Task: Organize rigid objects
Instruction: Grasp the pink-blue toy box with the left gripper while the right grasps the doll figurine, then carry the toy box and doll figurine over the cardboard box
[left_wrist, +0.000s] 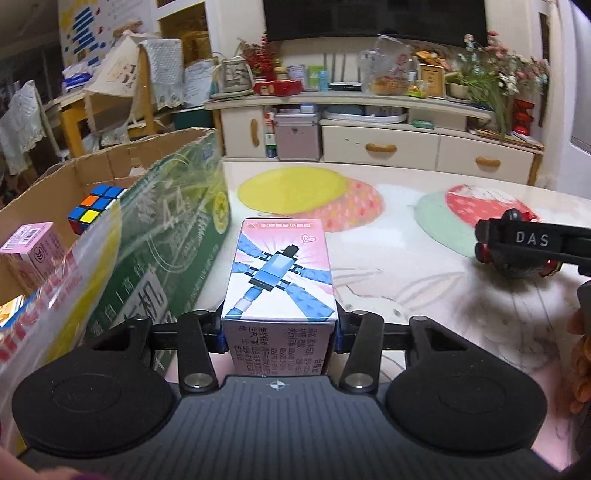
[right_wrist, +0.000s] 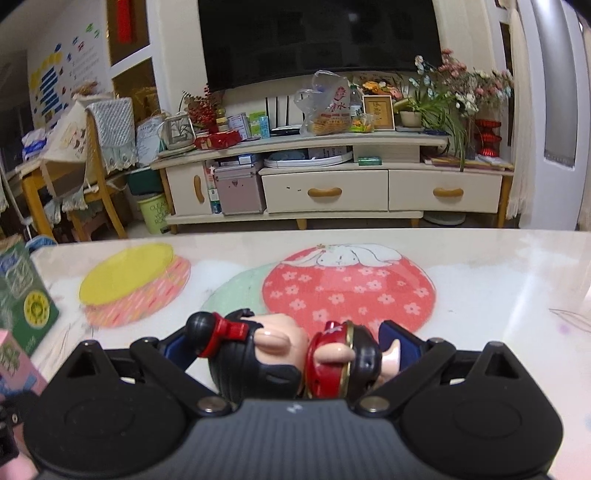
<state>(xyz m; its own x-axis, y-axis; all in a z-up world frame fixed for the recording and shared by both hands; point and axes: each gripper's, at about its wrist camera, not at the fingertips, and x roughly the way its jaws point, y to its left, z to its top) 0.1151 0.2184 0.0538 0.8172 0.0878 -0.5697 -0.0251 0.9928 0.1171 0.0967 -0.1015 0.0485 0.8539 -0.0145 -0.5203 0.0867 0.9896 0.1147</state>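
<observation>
A pink box printed with a blue brick figure stands on the table, right beside the green carton. My left gripper is shut on it, one blue pad pressing each side near its base. A toy figurine with black hair and red trim lies on the table between the fingers of my right gripper, which stands open and wide around it; its pads do not clearly press. The left wrist view shows that figurine at the far right under a finger of the right gripper.
An open cardboard carton with a green printed side stands at the left, holding a Rubik's cube, another pink box and a plastic bag. The table has printed circles. A TV cabinet stands beyond.
</observation>
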